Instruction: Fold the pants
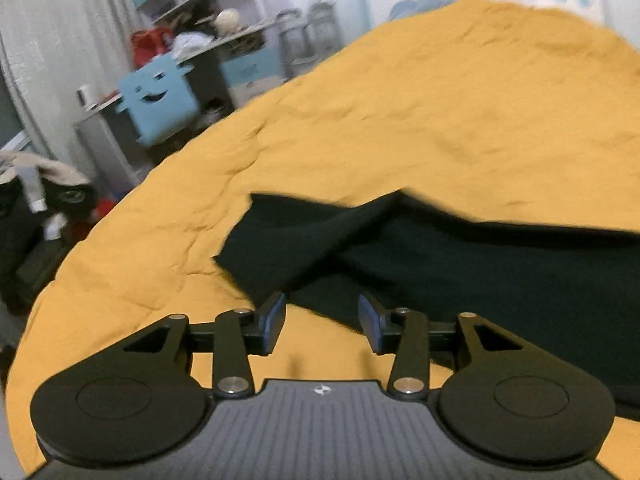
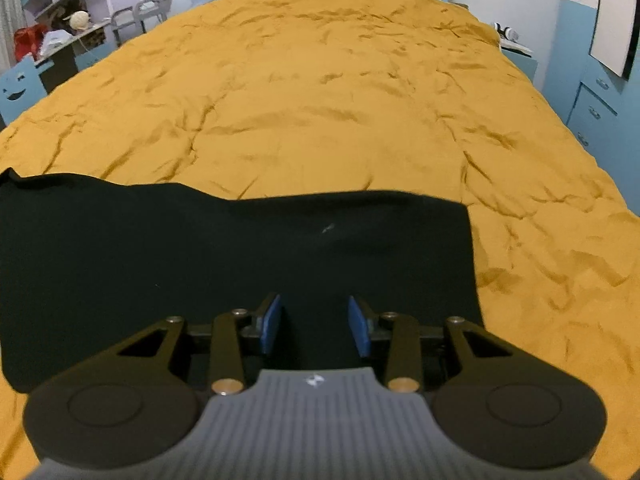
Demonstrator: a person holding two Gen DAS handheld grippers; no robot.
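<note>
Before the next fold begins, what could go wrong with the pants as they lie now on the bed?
1. At the left gripper, the black pants lie crossed and bunched, so folding now may trap a crease.
2. Both grippers are open and hold nothing; the right gripper sits over the middle of the cloth, and may pinch only one layer there.
3. The yellow bedspread is wrinkled and soft; a low grasp could catch it too.
</note>
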